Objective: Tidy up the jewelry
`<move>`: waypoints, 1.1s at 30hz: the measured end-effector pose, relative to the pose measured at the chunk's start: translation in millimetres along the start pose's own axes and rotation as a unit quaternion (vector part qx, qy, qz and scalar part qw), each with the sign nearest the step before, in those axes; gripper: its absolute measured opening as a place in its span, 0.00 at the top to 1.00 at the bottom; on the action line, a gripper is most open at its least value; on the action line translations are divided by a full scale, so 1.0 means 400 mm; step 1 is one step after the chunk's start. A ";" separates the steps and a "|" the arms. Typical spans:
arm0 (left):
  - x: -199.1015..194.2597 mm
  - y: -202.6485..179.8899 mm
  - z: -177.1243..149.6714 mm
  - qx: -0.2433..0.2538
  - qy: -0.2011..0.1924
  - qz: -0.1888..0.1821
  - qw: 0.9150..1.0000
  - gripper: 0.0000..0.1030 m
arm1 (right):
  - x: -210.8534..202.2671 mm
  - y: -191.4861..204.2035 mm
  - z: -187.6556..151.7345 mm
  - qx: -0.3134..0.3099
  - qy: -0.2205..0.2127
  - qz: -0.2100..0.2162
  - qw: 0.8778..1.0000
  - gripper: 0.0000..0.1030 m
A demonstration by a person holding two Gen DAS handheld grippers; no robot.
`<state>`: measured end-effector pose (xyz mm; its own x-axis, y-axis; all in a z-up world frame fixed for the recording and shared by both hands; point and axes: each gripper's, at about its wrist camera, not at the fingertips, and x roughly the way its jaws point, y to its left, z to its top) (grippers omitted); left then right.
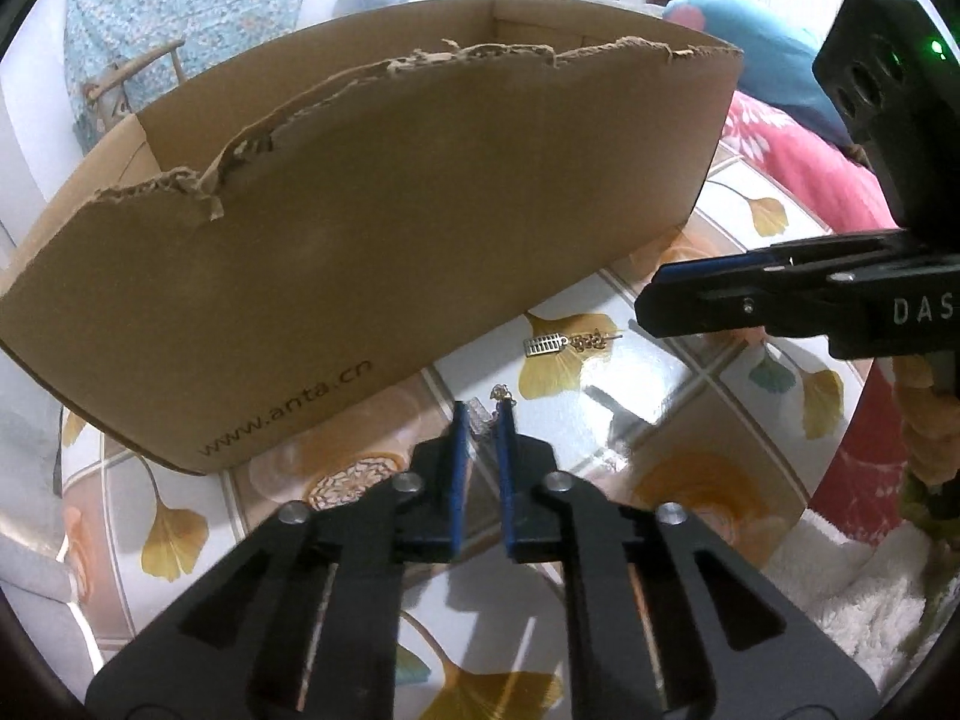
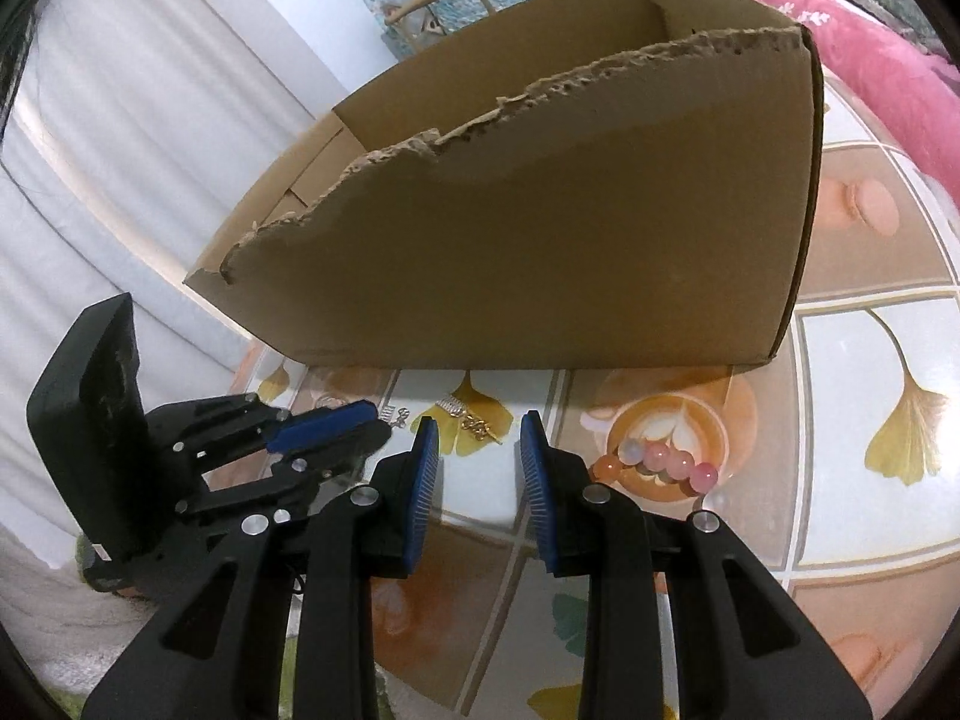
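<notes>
A torn-edged cardboard box (image 1: 372, 228) stands on the table (image 1: 690, 420), whose glossy cover is printed with ginkgo leaves. The right gripper (image 2: 478, 438) hovers before it with fingers well apart. Just beyond them lies a gold earring (image 2: 471, 417); a pink bead bracelet (image 2: 660, 461) sits beside the right finger. The left gripper (image 1: 485, 414) has its fingers nearly together, pinching a small clear-and-gold earring (image 1: 489, 405) at the tips. A pink blanket (image 2: 888, 54) lies behind.
</notes>
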<state>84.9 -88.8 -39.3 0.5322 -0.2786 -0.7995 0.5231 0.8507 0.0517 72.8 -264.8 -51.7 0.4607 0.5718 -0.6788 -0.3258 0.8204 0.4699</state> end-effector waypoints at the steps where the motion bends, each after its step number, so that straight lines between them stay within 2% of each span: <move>1: -0.001 -0.004 -0.002 0.004 -0.002 0.002 1.000 0.94 | -0.001 -0.002 -0.002 0.000 0.000 0.000 1.000 0.72; 7: -0.004 -0.013 -0.008 0.009 -0.009 0.009 1.000 0.95 | -0.005 0.009 -0.001 -0.014 -0.002 -0.008 1.000 0.72; 9: -0.010 -0.007 -0.011 0.006 -0.013 0.009 1.000 1.00 | 0.000 0.023 -0.001 -0.027 -0.001 -0.014 1.000 0.72; 14: -0.020 0.010 -0.022 -0.001 -0.013 0.008 1.000 1.00 | 0.014 0.070 0.005 -0.079 0.003 -0.029 0.996 0.72; 22: -0.023 0.018 -0.030 -0.009 -0.015 0.008 1.000 1.00 | 0.078 0.124 0.017 -0.156 0.026 -0.060 0.986 0.77; 33: -0.029 0.030 -0.042 -0.007 -0.019 0.000 1.000 1.00 | 0.125 0.165 0.023 -0.251 0.064 -0.096 0.961 0.85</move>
<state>73.9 -68.0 -39.4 0.5566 -0.2950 -0.7767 0.5138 0.8569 0.0427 81.8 -182.0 -49.3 0.4582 0.3783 -0.8043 -0.6170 0.7867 0.0186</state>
